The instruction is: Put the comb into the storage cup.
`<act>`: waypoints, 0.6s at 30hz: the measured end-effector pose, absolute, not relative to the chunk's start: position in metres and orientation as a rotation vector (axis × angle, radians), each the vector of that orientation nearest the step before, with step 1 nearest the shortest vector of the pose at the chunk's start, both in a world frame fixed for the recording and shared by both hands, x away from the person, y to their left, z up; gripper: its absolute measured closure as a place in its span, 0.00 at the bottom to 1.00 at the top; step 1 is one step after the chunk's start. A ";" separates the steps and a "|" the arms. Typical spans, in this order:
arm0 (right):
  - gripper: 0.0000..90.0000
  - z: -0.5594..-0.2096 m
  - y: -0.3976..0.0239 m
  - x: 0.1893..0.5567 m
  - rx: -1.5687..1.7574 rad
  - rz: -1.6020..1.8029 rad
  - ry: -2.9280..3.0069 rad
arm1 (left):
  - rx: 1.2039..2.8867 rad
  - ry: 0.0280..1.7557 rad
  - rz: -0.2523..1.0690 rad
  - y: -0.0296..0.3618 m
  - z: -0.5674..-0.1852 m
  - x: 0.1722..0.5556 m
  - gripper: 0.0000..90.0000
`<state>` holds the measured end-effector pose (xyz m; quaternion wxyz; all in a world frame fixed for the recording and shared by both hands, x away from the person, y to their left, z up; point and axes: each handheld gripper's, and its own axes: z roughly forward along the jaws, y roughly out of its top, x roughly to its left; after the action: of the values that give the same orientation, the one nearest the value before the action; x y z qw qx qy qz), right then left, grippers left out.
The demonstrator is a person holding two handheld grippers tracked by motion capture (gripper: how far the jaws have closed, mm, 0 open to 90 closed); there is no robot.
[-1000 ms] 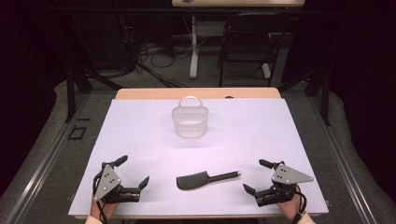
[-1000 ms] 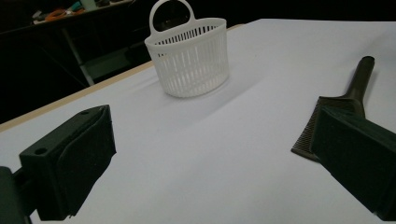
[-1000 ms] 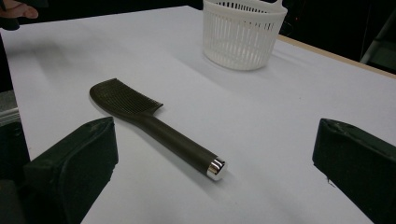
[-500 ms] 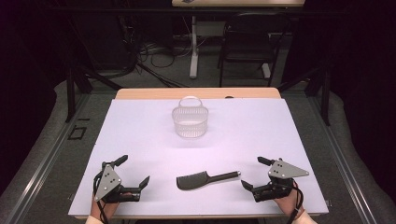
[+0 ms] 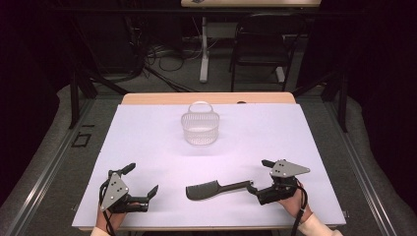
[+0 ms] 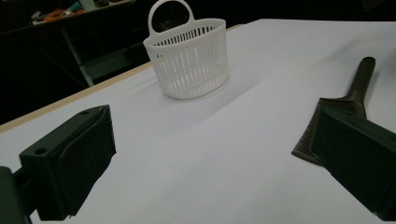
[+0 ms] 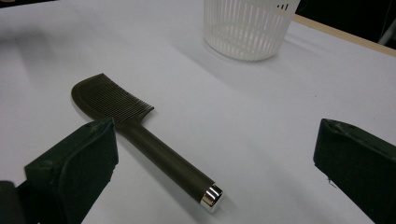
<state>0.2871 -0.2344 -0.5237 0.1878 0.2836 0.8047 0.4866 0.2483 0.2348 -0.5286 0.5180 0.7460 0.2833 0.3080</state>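
A dark comb (image 5: 216, 189) lies flat on the white table (image 5: 275, 137), low in the middle of the high view, its toothed head to the left and its handle running right to a small silver cap. The right gripper (image 5: 257, 177) sits at the lower right of that view, jaws spread wide, with one jaw tip just beside the handle's end; from up here I can't quite tell whether it touches. In the right gripper view the comb (image 7: 140, 130) lies across the centre, its handle pointing into the open gap between the jaws. The left gripper (image 5: 142, 182) rests at the lower left, also open and holding nothing, well apart from the comb. A white slatted basket (image 5: 200, 127) with a loop handle stands upright at the upper middle of the table, far from both grippers.
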 end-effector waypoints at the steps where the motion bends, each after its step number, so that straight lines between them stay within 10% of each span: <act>1: 0.00 -0.524 -0.233 0.289 0.800 1.370 2.273 | 1.791 0.679 0.742 0.235 -0.528 0.248 0.00; 9: 0.02 -0.526 -0.227 0.301 0.803 1.341 2.286 | 1.792 0.681 0.740 0.235 -0.529 0.249 0.00; 18: 0.57 -0.529 -0.226 0.311 0.812 1.291 2.321 | 1.793 0.682 0.737 0.235 -0.529 0.249 0.00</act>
<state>0.3109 -0.2259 -0.5294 0.1809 0.2876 0.8219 0.4572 0.2495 0.2349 -0.5290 0.5169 0.7469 0.2843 0.3069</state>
